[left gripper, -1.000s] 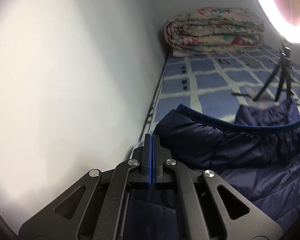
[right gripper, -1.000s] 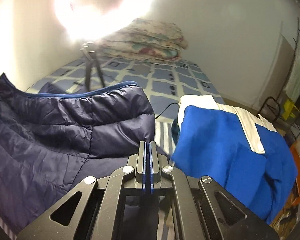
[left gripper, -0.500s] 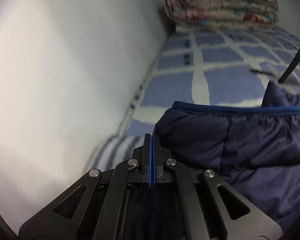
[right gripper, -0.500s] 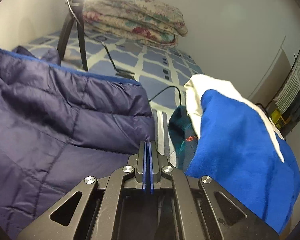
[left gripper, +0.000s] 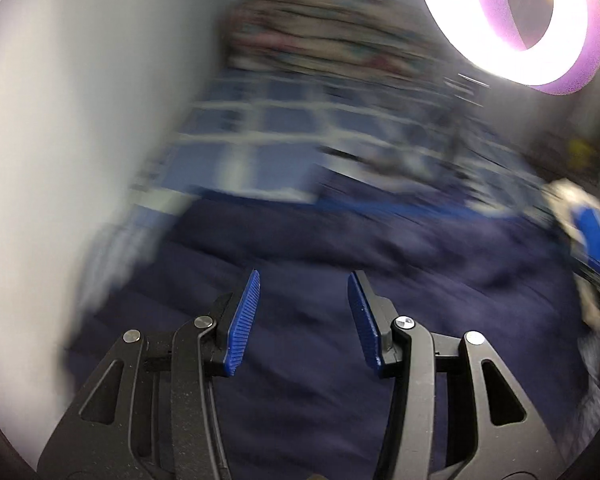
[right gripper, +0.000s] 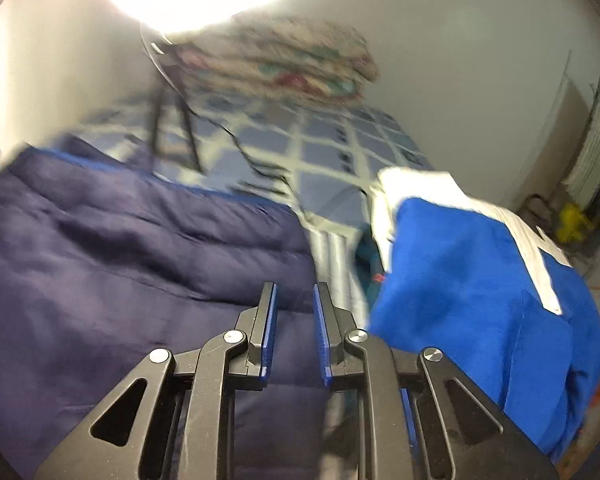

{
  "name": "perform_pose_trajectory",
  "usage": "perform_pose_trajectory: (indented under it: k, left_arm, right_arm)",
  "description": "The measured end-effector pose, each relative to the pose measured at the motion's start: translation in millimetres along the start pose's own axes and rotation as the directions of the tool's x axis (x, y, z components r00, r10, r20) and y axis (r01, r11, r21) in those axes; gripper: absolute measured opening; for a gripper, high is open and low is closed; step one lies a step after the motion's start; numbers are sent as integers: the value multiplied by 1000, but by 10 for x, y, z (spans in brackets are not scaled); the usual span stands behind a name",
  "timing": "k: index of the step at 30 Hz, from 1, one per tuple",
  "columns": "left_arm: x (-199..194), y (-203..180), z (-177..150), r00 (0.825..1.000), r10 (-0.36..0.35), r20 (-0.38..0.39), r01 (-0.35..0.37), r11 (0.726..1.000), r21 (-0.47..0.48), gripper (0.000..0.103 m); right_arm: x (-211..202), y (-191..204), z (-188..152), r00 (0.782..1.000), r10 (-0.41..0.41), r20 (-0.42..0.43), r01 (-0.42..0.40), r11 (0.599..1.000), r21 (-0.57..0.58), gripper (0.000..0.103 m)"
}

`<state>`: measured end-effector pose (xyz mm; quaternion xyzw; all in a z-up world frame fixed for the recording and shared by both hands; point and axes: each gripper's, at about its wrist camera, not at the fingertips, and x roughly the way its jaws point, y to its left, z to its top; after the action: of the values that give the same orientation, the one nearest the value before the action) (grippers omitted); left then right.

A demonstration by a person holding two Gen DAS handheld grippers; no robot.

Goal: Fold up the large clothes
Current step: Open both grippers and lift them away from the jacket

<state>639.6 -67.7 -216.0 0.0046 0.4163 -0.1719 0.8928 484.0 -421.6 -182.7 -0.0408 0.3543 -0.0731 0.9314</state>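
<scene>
A navy quilted puffer jacket (left gripper: 380, 264) lies spread on the blue checked bed (left gripper: 260, 128); it also shows in the right wrist view (right gripper: 132, 248). My left gripper (left gripper: 303, 280) is open and empty above the jacket. My right gripper (right gripper: 294, 292) is open, its jaws a small way apart, over the jacket's right edge. Both views are blurred by motion.
A blue and white garment (right gripper: 480, 280) lies heaped to the right of the jacket. A folded floral quilt (right gripper: 284, 68) sits at the bed's far end. A ring light (left gripper: 516, 16) on a tripod (right gripper: 172, 128) stands on the bed, with a cable. A wall (left gripper: 80, 120) runs along the left.
Both grippers were shut on the jacket's edge; both have now opened and let it go. The jacket lies flatter on the bed. Both cameras have tilted up and back.
</scene>
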Motion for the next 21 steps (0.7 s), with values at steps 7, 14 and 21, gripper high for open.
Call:
perform_pose_trajectory:
  k: [7,14,21]
  left_arm:
    - [189,-701,-397,995,-57,-78,65,991,116,48]
    - [466,-633,-560,993,-15,-115,27,994,105,48]
    - [234,-639,-563,997,7,-75,3,992,130,48]
  right_arm:
    - [54,680,236,950,313,-6,-313,949,-36,16]
    - [790,1043,324,972,216,-91,-216,976,10,16]
    - [757,838,278,978,136,-158,-125,989,79,16]
